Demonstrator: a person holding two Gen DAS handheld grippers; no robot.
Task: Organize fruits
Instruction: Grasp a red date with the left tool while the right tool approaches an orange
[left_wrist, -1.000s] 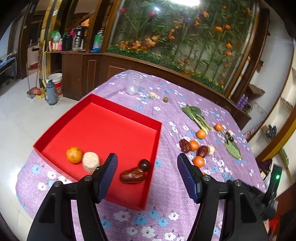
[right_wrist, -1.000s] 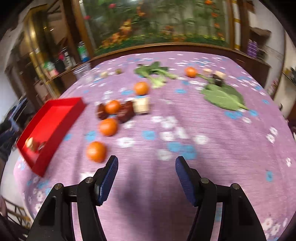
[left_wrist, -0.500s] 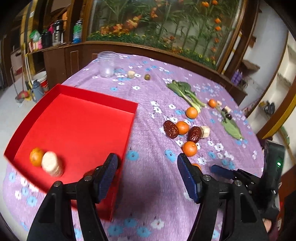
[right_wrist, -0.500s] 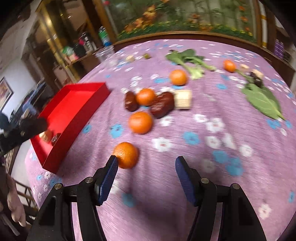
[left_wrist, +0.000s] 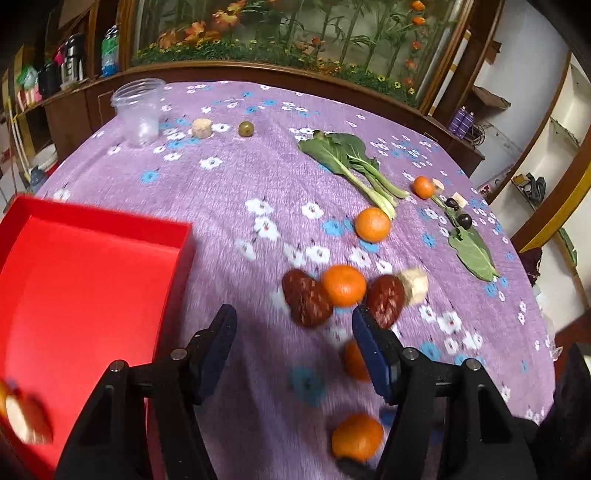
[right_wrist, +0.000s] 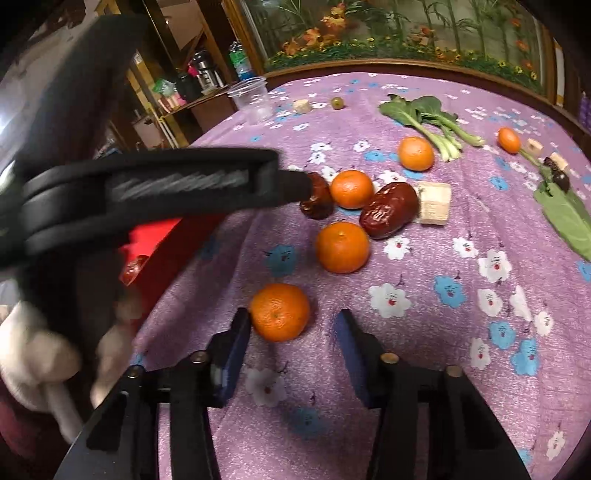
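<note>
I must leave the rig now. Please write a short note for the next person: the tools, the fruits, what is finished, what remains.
Left tool: open and empty, pointing at the two dates on the cloth, right of the red tray.
Right tool: its jaws have just been closing around the nearest orange. It is not gripped yet and lies on the cloth at the left finger.
Done: a few pieces are in the tray; one tray date is visible.
Left: this orange, four more oranges, the two dates, and small fruits farther back.
</note>
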